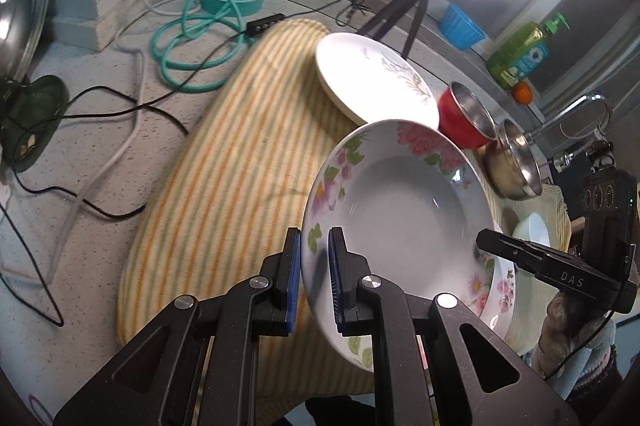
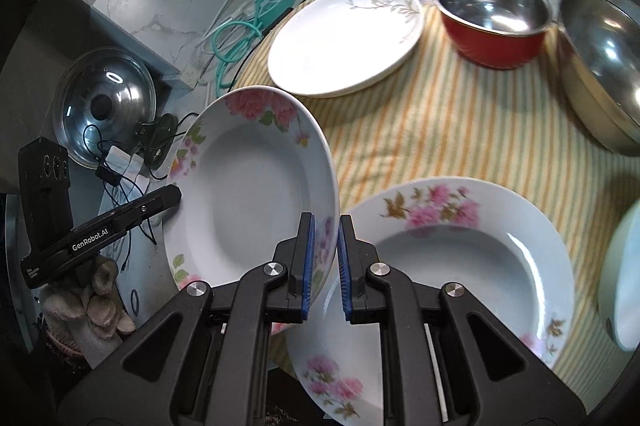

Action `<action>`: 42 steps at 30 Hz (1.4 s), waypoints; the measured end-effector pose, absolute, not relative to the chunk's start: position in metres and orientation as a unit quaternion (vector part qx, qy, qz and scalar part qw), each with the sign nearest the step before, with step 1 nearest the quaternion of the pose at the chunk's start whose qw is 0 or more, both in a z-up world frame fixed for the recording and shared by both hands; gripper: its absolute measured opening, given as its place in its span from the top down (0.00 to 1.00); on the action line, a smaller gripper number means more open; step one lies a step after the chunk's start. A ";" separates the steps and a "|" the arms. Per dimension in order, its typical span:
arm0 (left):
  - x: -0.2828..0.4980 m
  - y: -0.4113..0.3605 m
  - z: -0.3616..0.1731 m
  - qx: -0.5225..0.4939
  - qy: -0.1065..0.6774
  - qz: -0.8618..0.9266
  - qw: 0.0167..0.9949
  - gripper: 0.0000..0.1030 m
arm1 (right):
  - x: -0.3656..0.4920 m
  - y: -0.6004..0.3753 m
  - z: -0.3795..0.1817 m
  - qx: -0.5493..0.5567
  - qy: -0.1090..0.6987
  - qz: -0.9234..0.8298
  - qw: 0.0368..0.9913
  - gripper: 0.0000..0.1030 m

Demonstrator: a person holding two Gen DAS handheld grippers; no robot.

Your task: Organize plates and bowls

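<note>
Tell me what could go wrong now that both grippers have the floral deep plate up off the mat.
1. The left gripper and right gripper each pinch only the thin rim of the lifted floral plate; if the hands drift apart or twist, it may slip.
2. It hangs tilted beside the second floral plate on the striped mat; lowering carelessly could chip the rims.

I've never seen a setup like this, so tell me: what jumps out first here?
A flowered deep plate held tilted in the air, its rim pinched on opposite sides by the left tool and the right tool. Beneath it on the striped cloth lies a second flowered plate, with a white plate and a red bowl behind.
</note>
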State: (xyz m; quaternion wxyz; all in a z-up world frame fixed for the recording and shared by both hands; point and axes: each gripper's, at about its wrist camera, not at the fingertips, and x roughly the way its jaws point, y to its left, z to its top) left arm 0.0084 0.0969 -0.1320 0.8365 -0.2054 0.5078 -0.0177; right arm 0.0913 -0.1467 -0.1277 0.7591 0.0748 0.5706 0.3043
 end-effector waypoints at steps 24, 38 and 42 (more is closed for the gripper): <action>0.021 -0.020 -0.146 -0.126 0.554 -0.127 0.813 0.89 | 0.058 -0.274 -0.151 0.132 0.591 0.203 0.769 0.89; 0.020 -0.038 -0.155 -0.104 0.567 -0.131 0.807 0.89 | 0.050 -0.286 -0.160 0.127 0.597 0.191 0.769 0.89; 0.019 -0.041 -0.157 -0.101 0.568 -0.130 0.806 0.89 | 0.050 -0.288 -0.161 0.126 0.597 0.190 0.769 0.89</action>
